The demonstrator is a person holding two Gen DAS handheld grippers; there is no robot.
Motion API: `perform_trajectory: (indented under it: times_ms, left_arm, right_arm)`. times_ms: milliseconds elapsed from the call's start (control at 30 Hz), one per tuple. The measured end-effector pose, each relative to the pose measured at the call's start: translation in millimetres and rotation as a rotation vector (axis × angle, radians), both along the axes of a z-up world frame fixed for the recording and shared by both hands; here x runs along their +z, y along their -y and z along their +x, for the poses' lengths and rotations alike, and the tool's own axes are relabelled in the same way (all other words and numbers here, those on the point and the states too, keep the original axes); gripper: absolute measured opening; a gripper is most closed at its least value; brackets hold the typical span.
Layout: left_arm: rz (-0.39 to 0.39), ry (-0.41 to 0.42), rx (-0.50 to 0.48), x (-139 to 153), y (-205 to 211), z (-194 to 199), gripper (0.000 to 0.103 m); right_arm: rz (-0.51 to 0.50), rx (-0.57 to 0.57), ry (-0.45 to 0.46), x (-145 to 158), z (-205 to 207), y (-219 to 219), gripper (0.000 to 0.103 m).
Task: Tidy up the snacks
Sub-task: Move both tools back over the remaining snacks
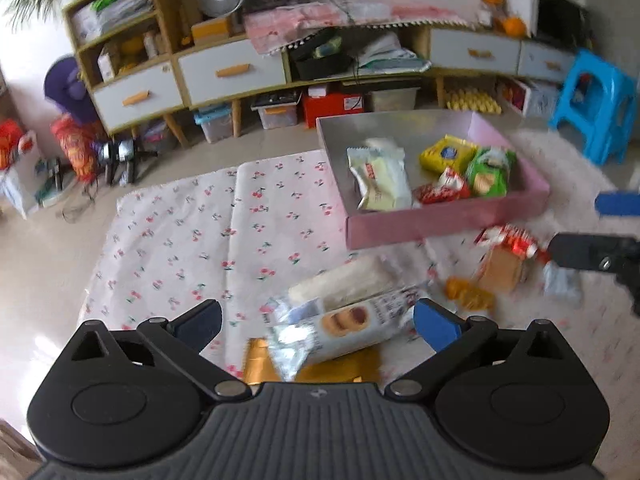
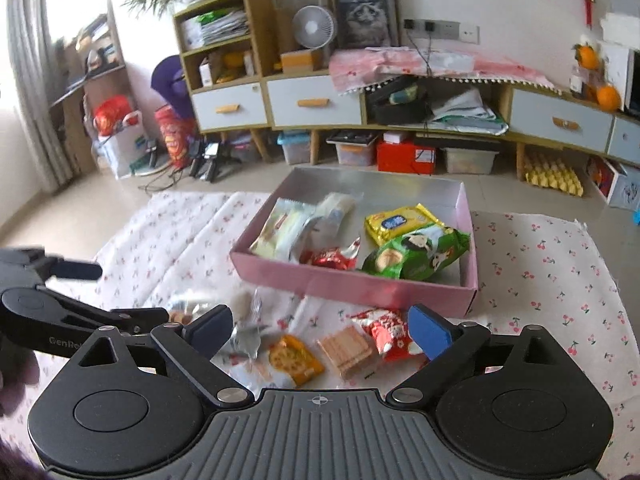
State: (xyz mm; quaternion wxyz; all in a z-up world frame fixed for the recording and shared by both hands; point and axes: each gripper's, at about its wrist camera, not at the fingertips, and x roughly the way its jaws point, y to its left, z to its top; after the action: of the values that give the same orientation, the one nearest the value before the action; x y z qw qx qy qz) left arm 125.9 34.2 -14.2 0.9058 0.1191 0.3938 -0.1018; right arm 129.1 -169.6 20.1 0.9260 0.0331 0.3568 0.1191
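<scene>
Hovering my wide-open, empty right claw (image 2: 320, 330) just short of the pink box (image 2: 352, 286), I should straddle the wafer pack (image 2: 347, 351) squarely.

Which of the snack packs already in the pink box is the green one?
The green cookie pack at the box's front right corner, beside the yellow pack; the others are white or red.

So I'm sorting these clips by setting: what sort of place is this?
Most likely a home living room: a low cabinet with drawers along the wall, a small fan on top, and a cherry-print cloth spread on the floor.
</scene>
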Motion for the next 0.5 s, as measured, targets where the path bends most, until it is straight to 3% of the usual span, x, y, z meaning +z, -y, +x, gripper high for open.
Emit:
perform_trajectory:
  times_ms: [133,500]
  left_arm:
    - [0.047,0.012,-0.010,-8,-13,-3,0.102]
    - [0.067,0.014,-0.087,-26,-47,-4,0.102]
  right_arm:
    - [-0.039,0.032,-0.005,-8,-6,-7,0.096]
    - [-0.143,0.120,-0.049,-36,-17,-26,0.096]
